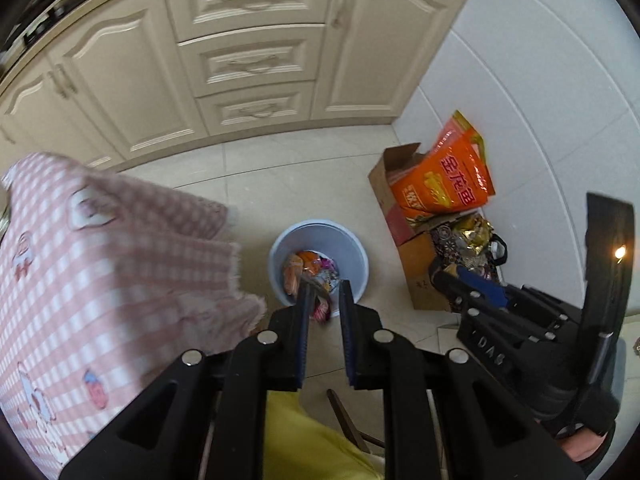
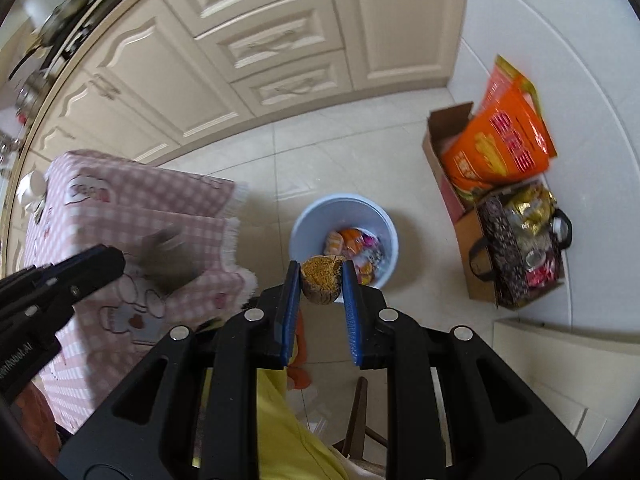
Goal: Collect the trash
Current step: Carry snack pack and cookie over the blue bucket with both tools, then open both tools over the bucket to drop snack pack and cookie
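Cream cabinet fronts (image 1: 248, 60) and pale floor tiles (image 1: 304, 168) fill the left wrist view, with a pink checked tablecloth (image 1: 100, 264) hanging at the left. Low in this view the left gripper (image 1: 325, 288) points steeply down over a light blue bin (image 1: 280, 248) that stands on the floor. Its blue pads are pinched on a small crumpled wrapper (image 1: 320, 308), which dangles between the tips just at the bin's near rim; its print is too blurred to read. More wrappers lie in the bin's bottom. At the right, an orange bag (image 1: 444, 176) with large red Chinese characters leans in a cardboard box (image 1: 384, 184). The other tool at the right edge shows the raised letters "DAS".

From the right wrist view, the right gripper (image 2: 322, 270) is clamped on a brown, half-bitten round cake (image 2: 322, 280), crumbly cut face up, held over the near rim of the bin. The left gripper at the left edge bears partly cut-off white lettering. A dark patterned bag (image 2: 504, 256) beside the box holds shiny gold packets. Yellow clothing (image 2: 292, 432) is half hidden under the tool.
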The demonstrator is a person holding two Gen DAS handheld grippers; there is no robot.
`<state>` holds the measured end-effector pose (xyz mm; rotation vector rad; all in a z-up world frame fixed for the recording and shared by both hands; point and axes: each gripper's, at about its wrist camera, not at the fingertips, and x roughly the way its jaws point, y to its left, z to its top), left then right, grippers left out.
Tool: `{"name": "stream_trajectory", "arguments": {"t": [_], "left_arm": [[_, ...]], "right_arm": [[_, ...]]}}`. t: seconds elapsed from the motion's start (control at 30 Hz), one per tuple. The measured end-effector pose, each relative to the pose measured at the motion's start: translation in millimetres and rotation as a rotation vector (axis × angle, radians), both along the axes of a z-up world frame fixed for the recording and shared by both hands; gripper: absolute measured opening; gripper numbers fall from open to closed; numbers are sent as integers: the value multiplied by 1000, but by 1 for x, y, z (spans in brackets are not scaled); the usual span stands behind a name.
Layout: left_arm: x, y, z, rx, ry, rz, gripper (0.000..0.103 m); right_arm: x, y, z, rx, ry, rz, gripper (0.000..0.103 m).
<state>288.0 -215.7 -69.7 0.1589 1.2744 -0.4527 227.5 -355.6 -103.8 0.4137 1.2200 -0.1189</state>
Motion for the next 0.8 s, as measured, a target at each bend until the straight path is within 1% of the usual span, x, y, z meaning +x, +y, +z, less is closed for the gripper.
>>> {"name": "stream_trajectory", "arguments": {"t": [0.1,0.13,0.17,0.23,0.3,0.37,0.47,0.53,0.6,0.63,0.7,0.77,0.8], "left_arm": [[3,-15,-2,1,-18,-18,15],[5,-20,-2,0,-36,-16,18],[6,-22,-3,4,-37,-12,27],[8,-23,-9,9,-13,-14,39],[10,-21,-13,6,3,-16,39],[11,-11,-17,23,13,0,40],[13,6,-20,34,23,21,41],[13,19,-19,39,20,41,43],[11,30,-15,43,8,55,48],[10,38,-12,44,-2,68,50],[9,48,-8,39,-13,84,51],[7,54,-3,37,-20,90,51],[6,58,-1,37,-25,94,51]], "right_arm": [[-4,-14,-8,4,15,-31,21],[-5,-16,-9,6,18,-36,21],[-6,-20,-12,7,24,-44,21],[-7,-23,-15,5,31,-47,21],[-6,-23,-17,5,37,-45,21],[-3,-21,-20,8,44,-40,21],[3,-8,-22,25,49,-9,21],[7,2,-19,40,36,19,23],[11,12,-9,49,8,32,62],[11,15,-4,40,-10,23,78],[11,20,6,16,-60,20,78],[12,27,11,-13,-59,34,78],[12,29,12,-3,-59,40,78]]}}
